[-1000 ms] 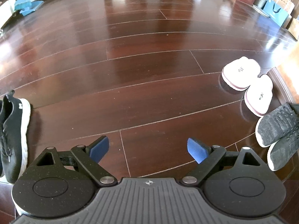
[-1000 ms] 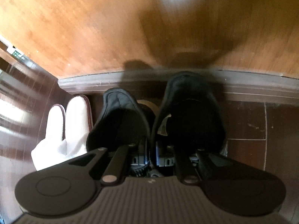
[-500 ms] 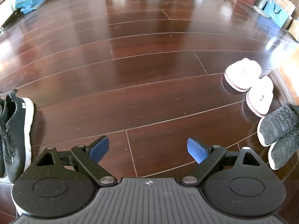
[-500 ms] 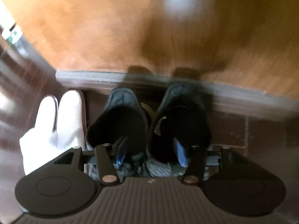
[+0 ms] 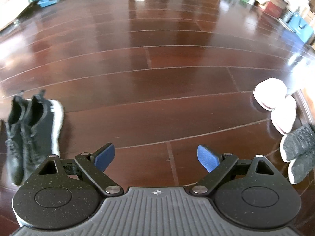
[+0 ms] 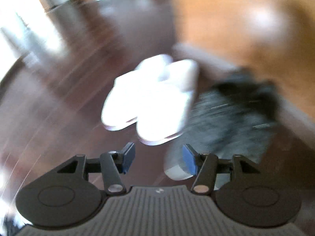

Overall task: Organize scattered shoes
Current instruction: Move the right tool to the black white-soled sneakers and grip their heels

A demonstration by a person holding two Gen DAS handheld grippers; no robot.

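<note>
At the left edge of my left wrist view sits a pair of black knit sneakers with white soles [image 5: 31, 135], side by side on the dark polished wooden floor [image 5: 157, 90]. My left gripper [image 5: 156, 158] hangs released at bottom centre, blue pads wide apart with nothing between them. At the right edge lie two white slippers [image 5: 275, 102], with a pair of grey knit sneakers [image 5: 299, 153] just below them.

My right wrist view is badly smeared. The right gripper [image 6: 158, 160] is released and empty; the white slippers [image 6: 149, 100] sit mid-frame, and the grey sneakers [image 6: 232, 116] appear just to their right, beside the orange wooden wall panel [image 6: 246, 19].
</note>
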